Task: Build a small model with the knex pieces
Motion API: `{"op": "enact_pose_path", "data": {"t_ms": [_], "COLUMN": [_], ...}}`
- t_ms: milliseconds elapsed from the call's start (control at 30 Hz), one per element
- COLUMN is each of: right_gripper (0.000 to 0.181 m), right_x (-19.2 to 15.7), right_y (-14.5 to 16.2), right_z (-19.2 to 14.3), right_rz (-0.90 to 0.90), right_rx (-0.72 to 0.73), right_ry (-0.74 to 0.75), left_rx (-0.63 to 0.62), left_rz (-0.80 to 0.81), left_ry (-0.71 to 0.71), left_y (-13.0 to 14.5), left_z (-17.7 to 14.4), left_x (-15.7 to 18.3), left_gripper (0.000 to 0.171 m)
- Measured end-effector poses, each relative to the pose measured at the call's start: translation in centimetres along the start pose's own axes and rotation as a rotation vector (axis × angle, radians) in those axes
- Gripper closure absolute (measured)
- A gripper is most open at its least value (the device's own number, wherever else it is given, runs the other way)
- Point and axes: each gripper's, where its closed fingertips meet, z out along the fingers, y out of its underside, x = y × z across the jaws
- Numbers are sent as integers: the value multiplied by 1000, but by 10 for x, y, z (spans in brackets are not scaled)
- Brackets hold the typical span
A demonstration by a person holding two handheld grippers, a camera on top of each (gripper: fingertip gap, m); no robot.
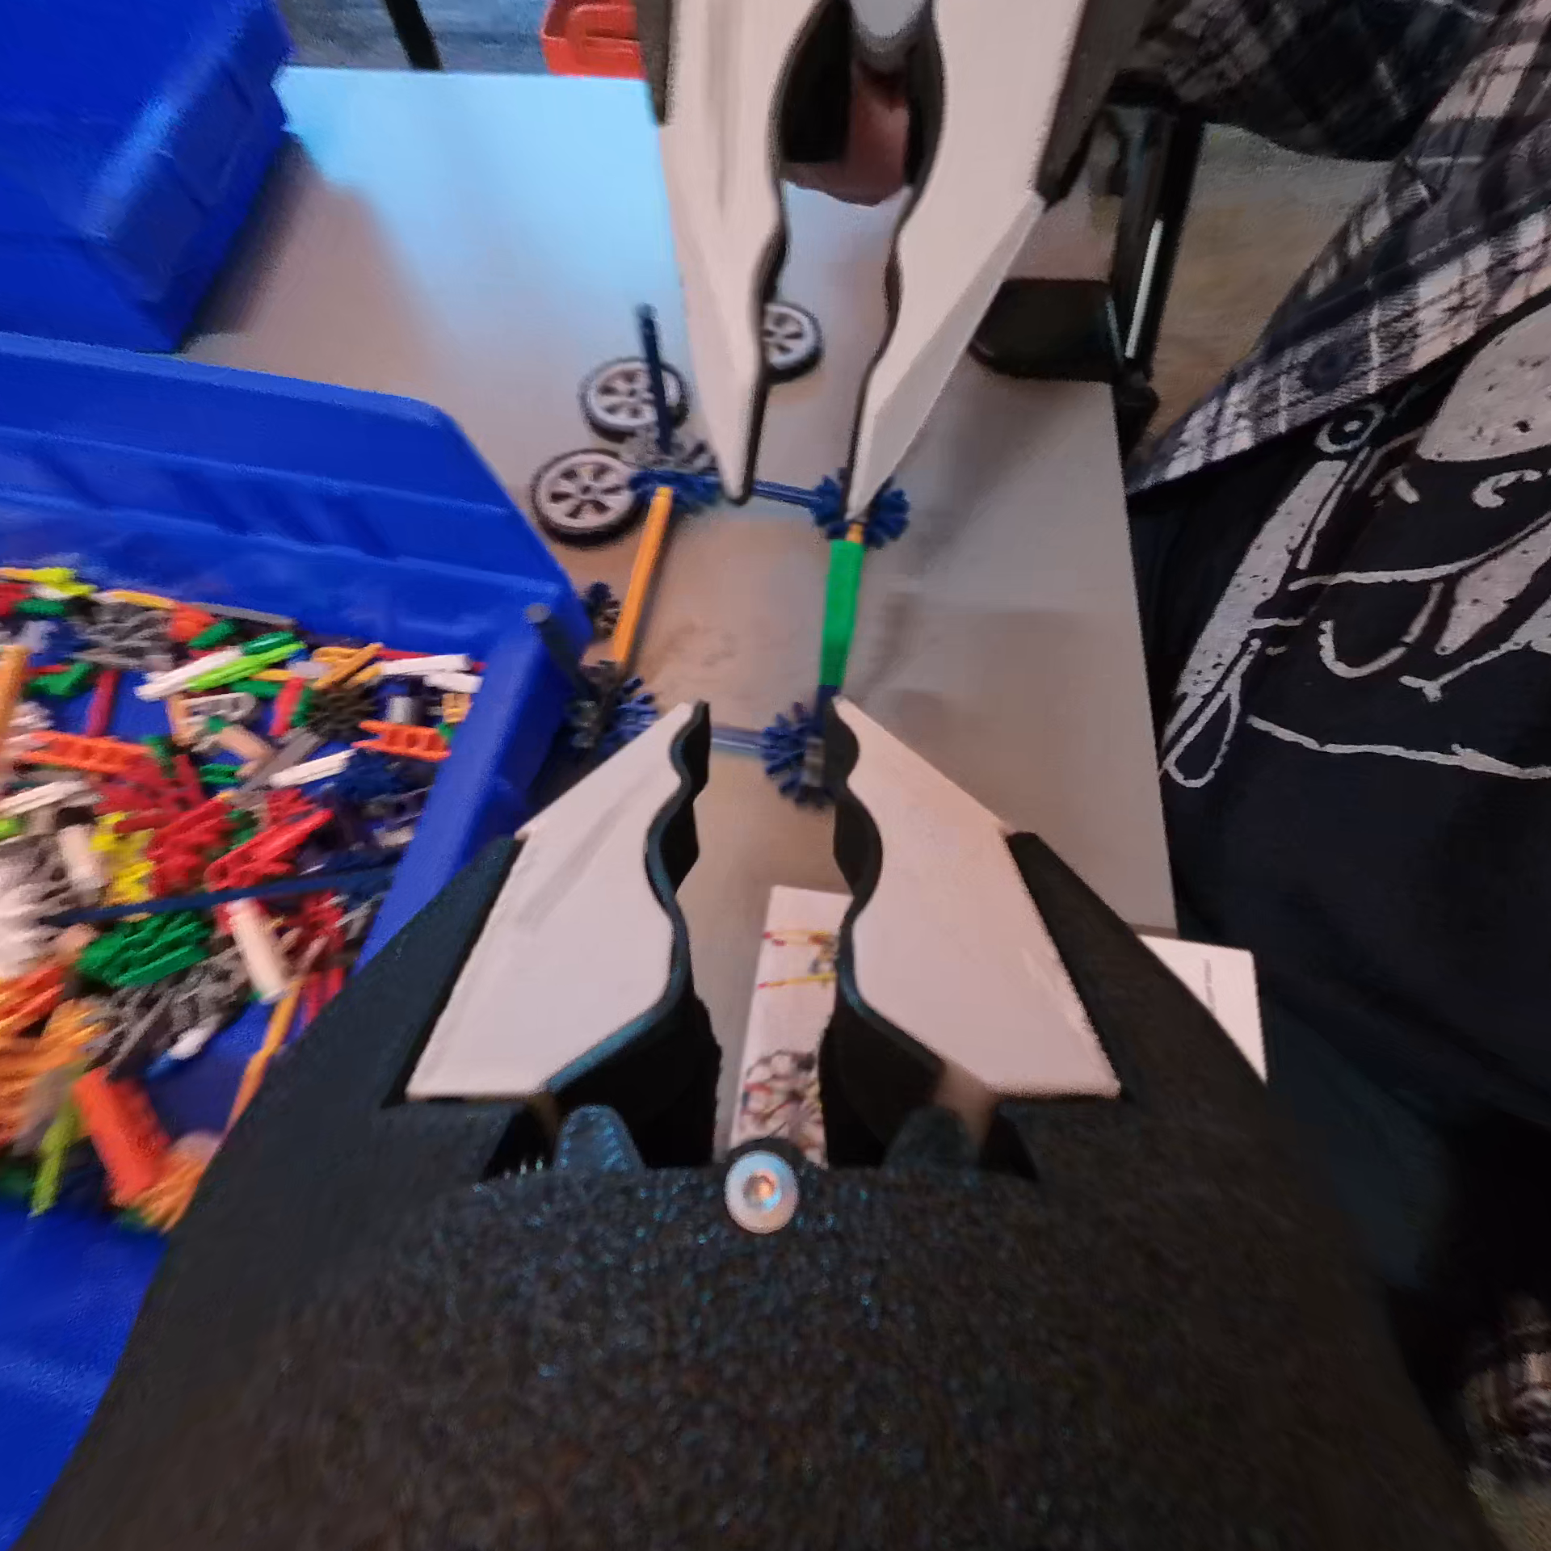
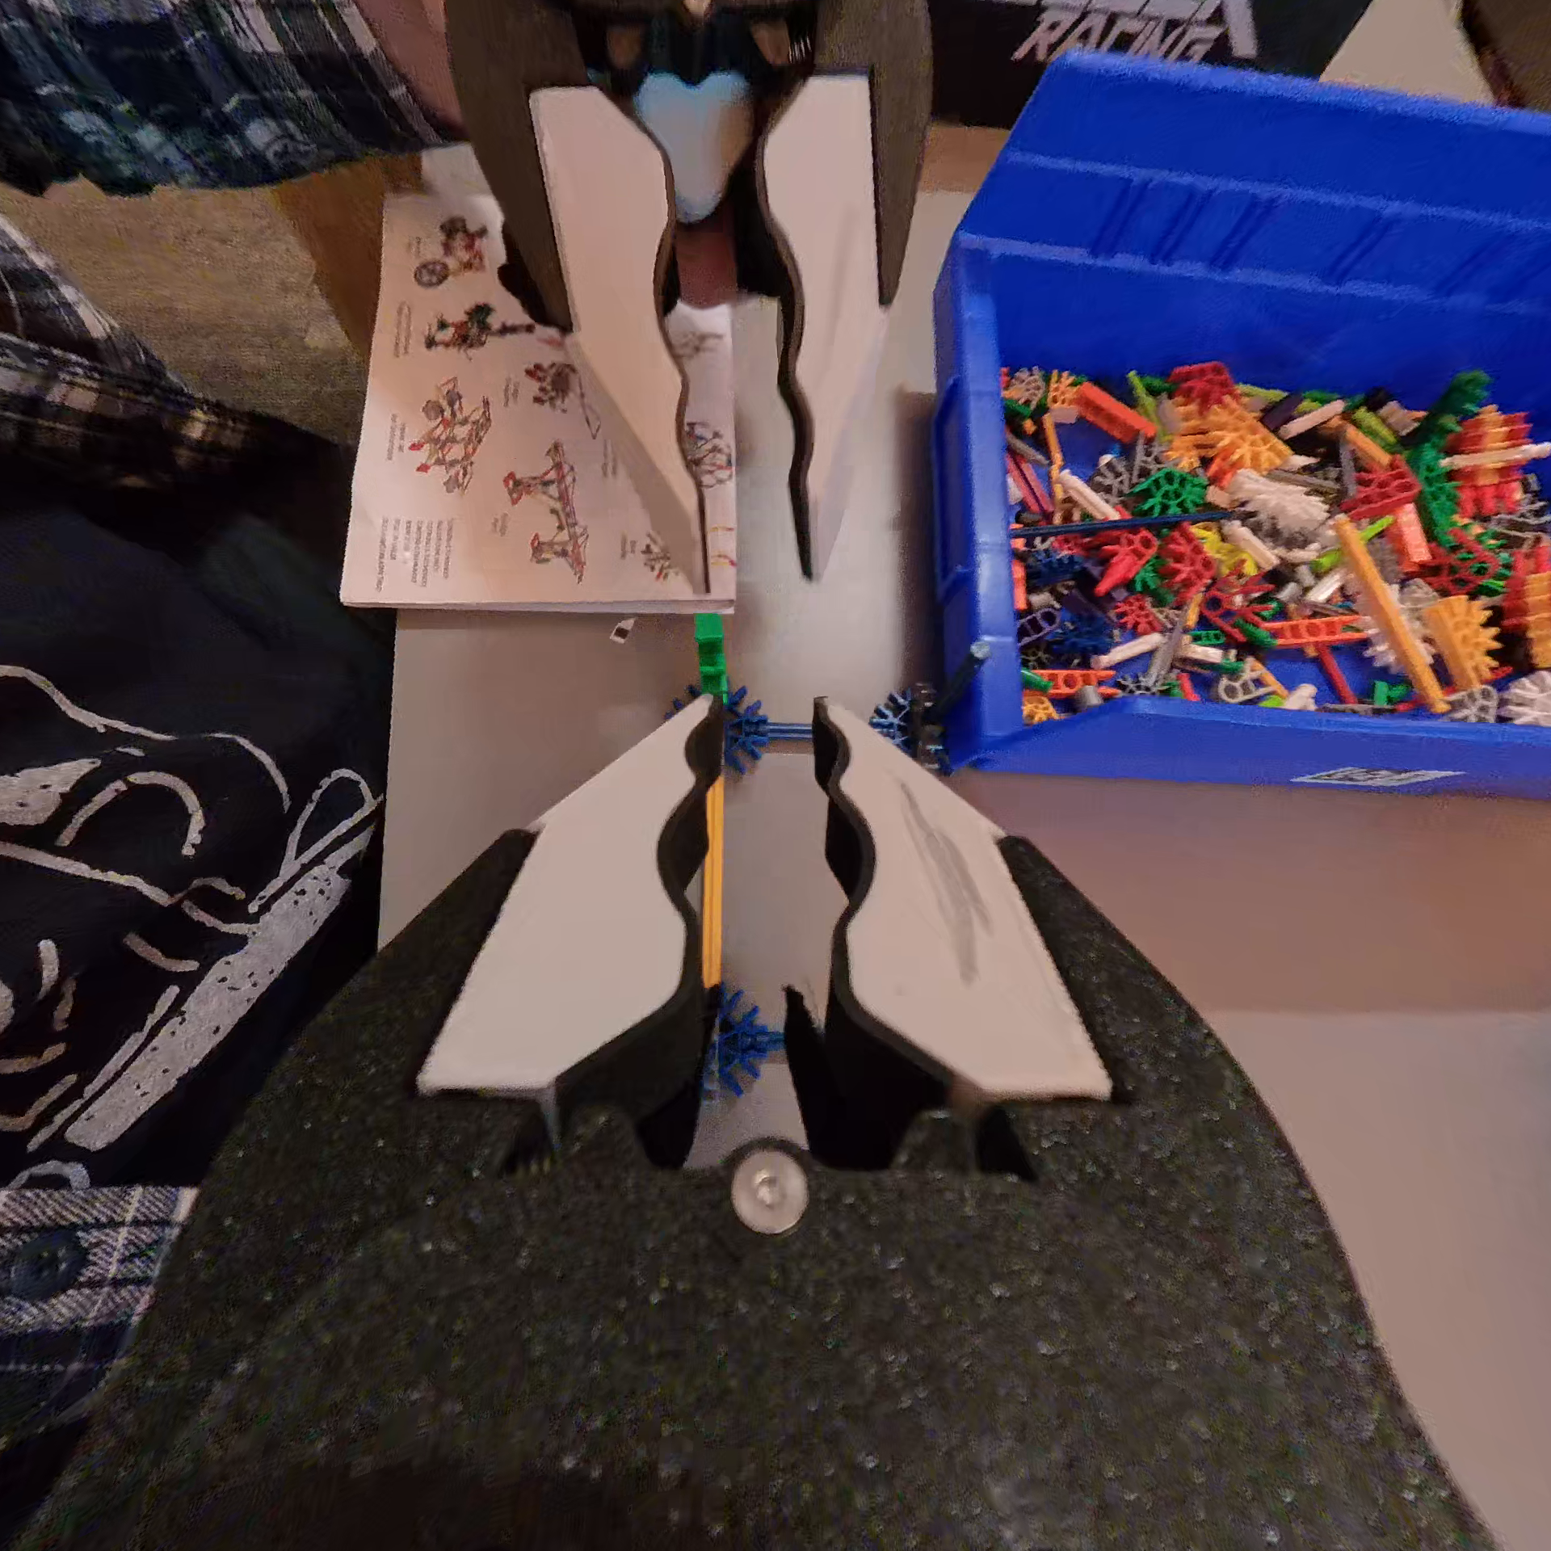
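A rod-and-connector toy frame lies on the pale table, with blue connectors point(image 1: 793, 747), a yellow rod point(image 1: 646, 571), a green rod point(image 1: 839, 613) and grey wheels point(image 1: 587, 495). My left gripper point(image 1: 768, 726) is open and empty; its tips frame a short blue rod point(image 1: 738, 738) beside the near connector. My right gripper point(image 2: 764, 718) is open and empty; its tips frame the same blue rod point(image 2: 789, 728), with the yellow rod point(image 2: 713, 881) along its left finger. Each gripper shows in the other's view, the right point(image 1: 797, 499) and the left point(image 2: 755, 575), pointing toward each other. I cannot tell if either touches the frame.
A blue bin point(image 1: 470, 520) of loose coloured pieces stands against the frame and also shows in the right wrist view point(image 2: 973, 520). A second blue bin point(image 1: 126, 168) stands behind it. An instruction booklet point(image 2: 503, 470) lies under the left gripper. A person in a dark shirt point(image 1: 1343, 755) sits at the table edge. Tip to tip, the grippers are about 5 centimeters apart. The short blue rod point(image 1: 738, 738) is about 7 centimeters from my left fingertips.
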Motion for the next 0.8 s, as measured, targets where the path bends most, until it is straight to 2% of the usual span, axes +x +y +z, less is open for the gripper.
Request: {"op": "enact_pose_path", "data": {"t_ms": [133, 300, 400, 500, 667, 767, 800], "right_gripper": [162, 162, 162, 162, 162, 162, 162], "right_x": [14, 30, 34, 36, 40, 43, 43], "right_y": [3, 14, 21, 27, 33, 36, 36], "right_z": [-13, -24, -26, -25, -26, -28, -29], "right_rz": [31, 80, 86, 91, 108, 121, 122], "right_rx": [33, 52, 47, 46, 62, 74, 77], "right_ry": [53, 116, 135, 139, 136, 135, 136], "left_rx": [-49, -314, -487, -612, -894, -977, -983], "left_rz": [21, 127, 169, 212, 313, 334, 330], "left_ry": [-160, -332, -355, -288, -150, -109, -93], "left_y": [-7, 4, 16, 30, 68, 81, 82], "left_z": [-30, -50, -53, -41, -25, -17, -14], "left_x": [-40, -101, -137, -160, -172, -178, -178], "left_gripper": [147, 149, 149, 148, 145, 144, 155]}}
